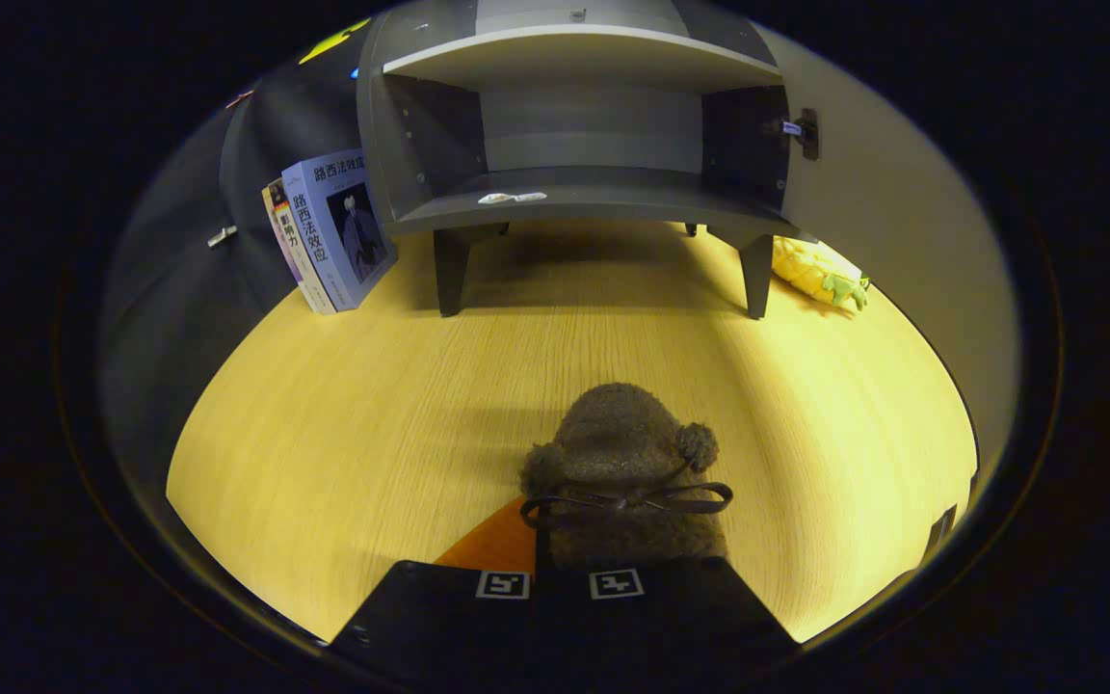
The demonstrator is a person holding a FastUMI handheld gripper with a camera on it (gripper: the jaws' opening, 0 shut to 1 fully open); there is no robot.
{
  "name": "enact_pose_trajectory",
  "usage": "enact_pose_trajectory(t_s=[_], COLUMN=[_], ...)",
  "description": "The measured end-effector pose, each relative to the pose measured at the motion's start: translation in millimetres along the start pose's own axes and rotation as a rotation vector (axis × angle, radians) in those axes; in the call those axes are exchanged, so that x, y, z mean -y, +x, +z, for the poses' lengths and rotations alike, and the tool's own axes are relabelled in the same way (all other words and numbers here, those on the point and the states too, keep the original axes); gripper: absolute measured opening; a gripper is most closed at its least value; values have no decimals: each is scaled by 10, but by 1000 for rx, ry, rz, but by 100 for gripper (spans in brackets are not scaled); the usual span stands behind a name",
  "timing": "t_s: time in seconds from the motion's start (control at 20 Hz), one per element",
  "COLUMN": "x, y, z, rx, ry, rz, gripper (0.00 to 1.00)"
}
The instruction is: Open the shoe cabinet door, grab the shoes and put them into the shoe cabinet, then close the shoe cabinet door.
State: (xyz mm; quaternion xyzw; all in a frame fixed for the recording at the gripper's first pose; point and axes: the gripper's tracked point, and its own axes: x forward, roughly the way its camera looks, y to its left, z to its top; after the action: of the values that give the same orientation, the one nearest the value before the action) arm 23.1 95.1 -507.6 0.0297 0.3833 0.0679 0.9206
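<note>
My fingers (pixel 562 584) closed tight on the fuzzy brown shoe (pixel 624 463), held over the wooden floor (pixel 343 424), open shoe cabinet (pixel 579 145) well ahead, books (pixel 329 231) leaning at its left.

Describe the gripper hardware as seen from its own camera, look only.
The gripper shows as two broad flat-topped blocks side by side, widening toward the camera. Each carries a small square white fiducial tag with a black pattern near its front edge. No cables or sleeve are visible.
</note>
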Motion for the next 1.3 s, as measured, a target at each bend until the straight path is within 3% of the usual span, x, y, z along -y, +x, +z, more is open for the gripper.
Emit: enact_pose_trajectory(t_s=[0.3,0.55,0.8,1.0,1.3], x=[-12,-58,-106,-87,-193], y=[-735,-1399,-1706,-1561,-840], z=[659,1543,2589,3356,4197], rx=[70,178,252,240,188], ry=[33,75,58,26,47], rz=[58,73,76,68,62], gripper=[8,8,8,8,8])
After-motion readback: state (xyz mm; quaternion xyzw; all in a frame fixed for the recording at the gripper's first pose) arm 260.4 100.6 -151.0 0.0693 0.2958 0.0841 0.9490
